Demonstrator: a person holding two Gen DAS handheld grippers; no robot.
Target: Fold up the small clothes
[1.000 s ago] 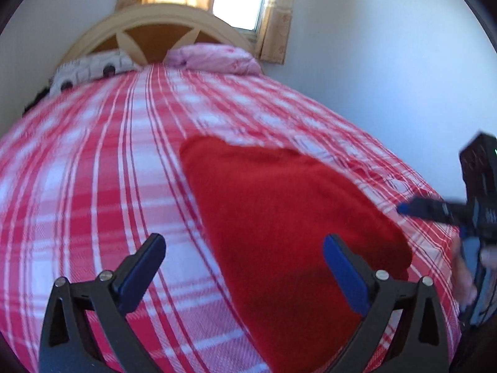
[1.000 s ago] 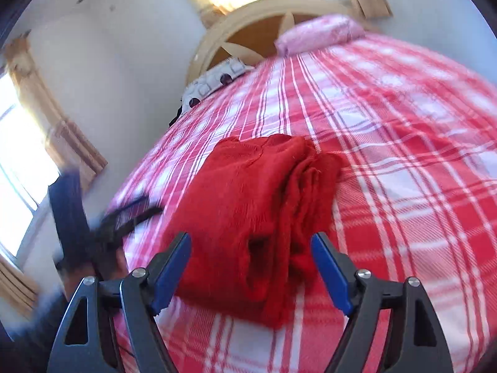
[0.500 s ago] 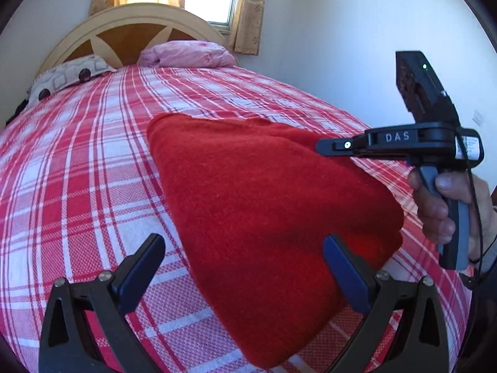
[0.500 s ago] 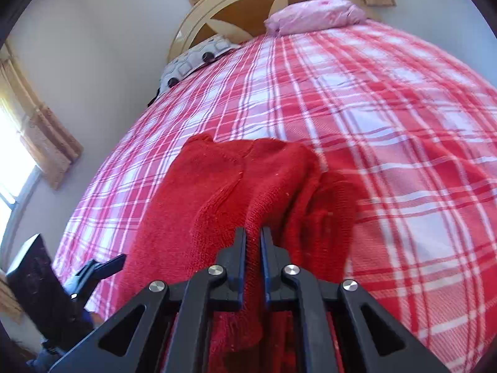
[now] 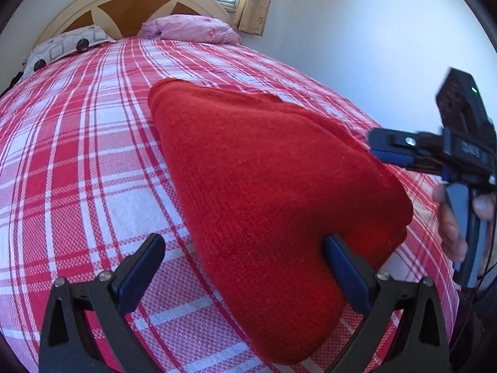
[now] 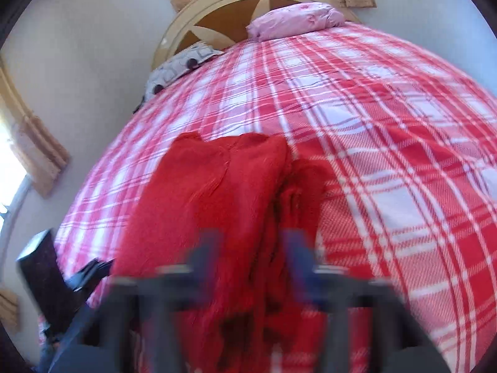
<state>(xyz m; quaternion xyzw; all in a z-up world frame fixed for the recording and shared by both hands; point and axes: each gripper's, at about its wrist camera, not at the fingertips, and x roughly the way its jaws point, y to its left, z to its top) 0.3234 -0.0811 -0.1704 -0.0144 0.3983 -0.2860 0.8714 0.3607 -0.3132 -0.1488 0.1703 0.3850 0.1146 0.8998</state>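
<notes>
My left gripper (image 5: 245,269) sits low, its two blue-padded fingers (image 5: 141,272) spread wide apart. My right gripper (image 6: 253,264) is smeared with motion blur in its own camera; the jaws look parted by a gap, though I can't say how far with confidence. From the left wrist view the right tool's fingers point leftward, seen edge-on, with my bare right hand (image 5: 459,223) wrapped around its grey handle below.

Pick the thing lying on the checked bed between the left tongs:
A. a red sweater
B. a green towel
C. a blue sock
A: the folded red sweater lies on the bed, between the fingers of the open left tongs.
</notes>
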